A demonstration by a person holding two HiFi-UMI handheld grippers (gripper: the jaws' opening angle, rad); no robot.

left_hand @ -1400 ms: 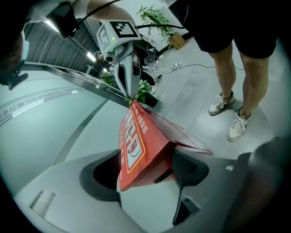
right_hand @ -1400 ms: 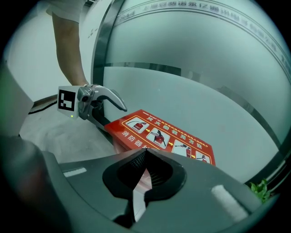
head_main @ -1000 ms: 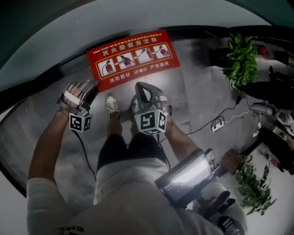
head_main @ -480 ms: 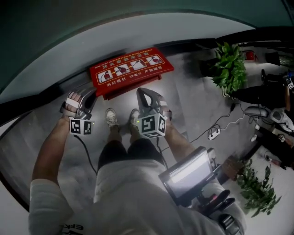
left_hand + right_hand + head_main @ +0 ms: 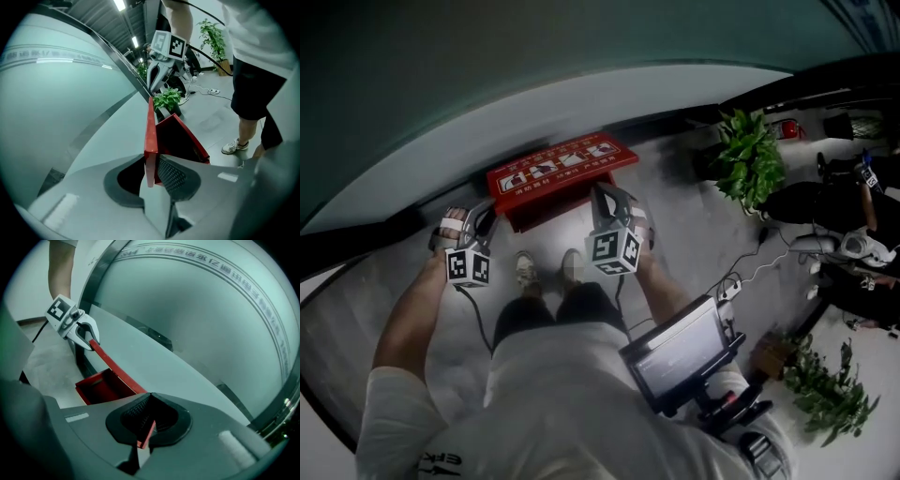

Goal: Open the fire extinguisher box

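Gripping the red lid (image 5: 558, 164) at both ends of its long axis, my left gripper (image 5: 152, 168) and right gripper (image 5: 144, 431) jaws clenched on its edge, I hold it seemingly half-raised over the box (image 5: 548, 202), upper centre.

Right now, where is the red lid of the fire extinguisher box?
Head view, upper centre: the red lid tilts up over its box by the wall, left gripper clamping its left end, right gripper its right.
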